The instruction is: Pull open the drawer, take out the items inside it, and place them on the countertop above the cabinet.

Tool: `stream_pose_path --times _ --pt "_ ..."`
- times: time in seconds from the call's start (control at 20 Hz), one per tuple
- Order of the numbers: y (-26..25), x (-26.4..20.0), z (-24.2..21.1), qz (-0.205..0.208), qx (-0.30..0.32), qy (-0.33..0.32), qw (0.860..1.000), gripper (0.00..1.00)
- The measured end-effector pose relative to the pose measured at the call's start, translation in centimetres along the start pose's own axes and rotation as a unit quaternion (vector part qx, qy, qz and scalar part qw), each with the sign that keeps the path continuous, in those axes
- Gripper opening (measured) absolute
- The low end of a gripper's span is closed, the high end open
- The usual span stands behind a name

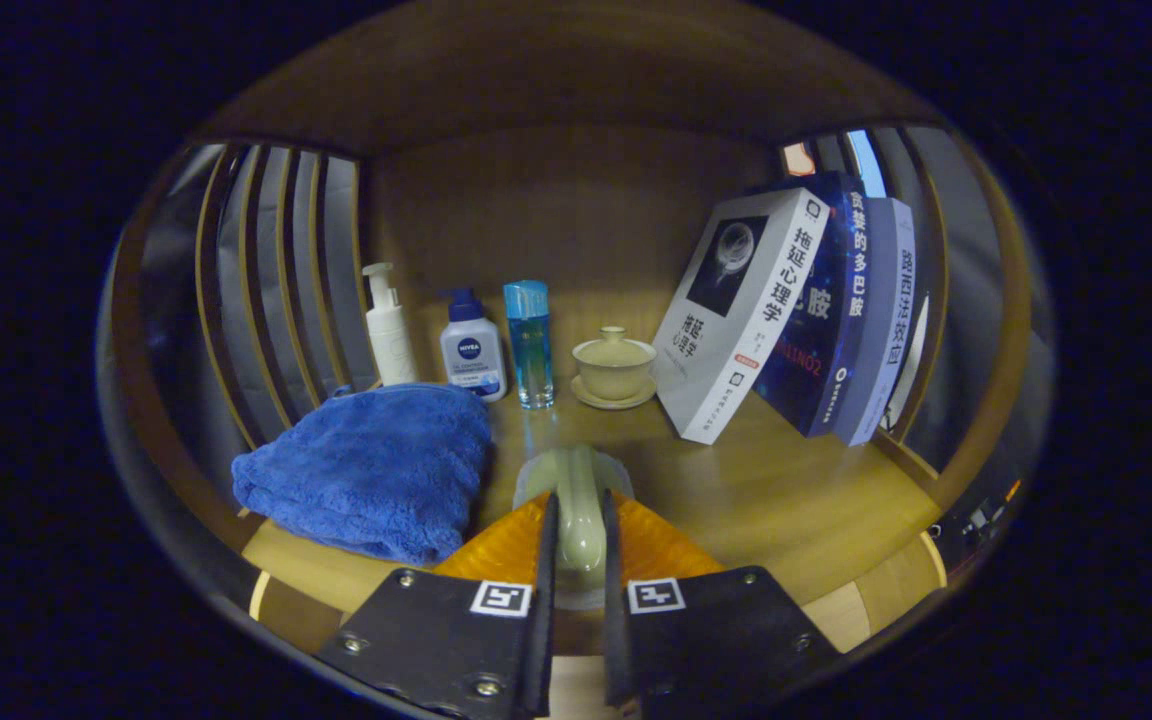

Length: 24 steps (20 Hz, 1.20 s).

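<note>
Pale green and smooth, a long handle-like piece [579, 510] sits pinched between my gripper [576, 545]; both fingers are closed in on its sides with almost no gap to spare. It looks like the handle of a ladle or small scoop, with a wider, paler part at its far end, resting on or just above the wooden countertop [786, 490].

My reading is that I am in the placing step: one item from the drawer is in my grip and has been carried up to the shelf surface. The next move calls for lowering it until it lies flat on the bare wood just ahead, then easing the fingers apart and drawing straight back, keeping away from the blue towel [371, 470] close on the near left.

Farther off, along the back, stand a white pump bottle [388, 330], a white bottle with a blue cap [472, 348], a clear blue bottle [529, 343] and a lidded cup on a saucer [614, 366]. At far right, three books [786, 320] lean against the slatted side.

Hard to make out: the near end of the green piece is hidden behind my fingers, and I cannot tell whether its far end touches the wood. The drawer lies below what I can see here.
</note>
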<state>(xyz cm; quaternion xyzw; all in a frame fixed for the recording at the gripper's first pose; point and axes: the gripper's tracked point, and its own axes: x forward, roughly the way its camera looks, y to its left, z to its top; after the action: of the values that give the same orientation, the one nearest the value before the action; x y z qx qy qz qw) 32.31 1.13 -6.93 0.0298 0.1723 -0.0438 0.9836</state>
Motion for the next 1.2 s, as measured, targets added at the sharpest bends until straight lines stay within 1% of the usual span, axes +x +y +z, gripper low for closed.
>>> stream_pose_path --times 0.05,0.1,0.2,0.25,0.4,0.5,0.6,0.7,0.8,0.85,1.2 --pt "-0.1 0.1 -0.2 -0.001 0.009 0.003 1.0 0.21" --pt "-0.3 0.1 -0.9 -0.004 0.006 0.019 1.0 0.26" --pt "-0.3 -0.4 -0.7 -0.004 -0.008 0.012 1.0 0.35" --pt "-0.5 -1.2 -0.2 -0.008 -0.01 0.002 1.0 0.38" --pt "-1.4 -3.9 1.3 -0.02 -0.009 -0.024 0.999 0.75" --pt "-1.7 -5.7 2.5 -0.023 -0.001 -0.045 0.999 0.87" --pt "-1.6 -8.0 3.1 -0.019 0.001 -0.048 0.999 0.99" --pt "-1.7 -10.1 3.1 -0.026 -0.006 -0.045 0.999 0.99" --pt "-1.6 -12.2 2.8 -0.034 0.001 -0.046 0.998 0.99" --pt "-1.2 -13.2 2.7 -0.03 0.004 -0.049 0.998 0.99" --pt "-0.3 -21.7 0.9 -0.042 -0.034 -0.076 0.996 0.99"
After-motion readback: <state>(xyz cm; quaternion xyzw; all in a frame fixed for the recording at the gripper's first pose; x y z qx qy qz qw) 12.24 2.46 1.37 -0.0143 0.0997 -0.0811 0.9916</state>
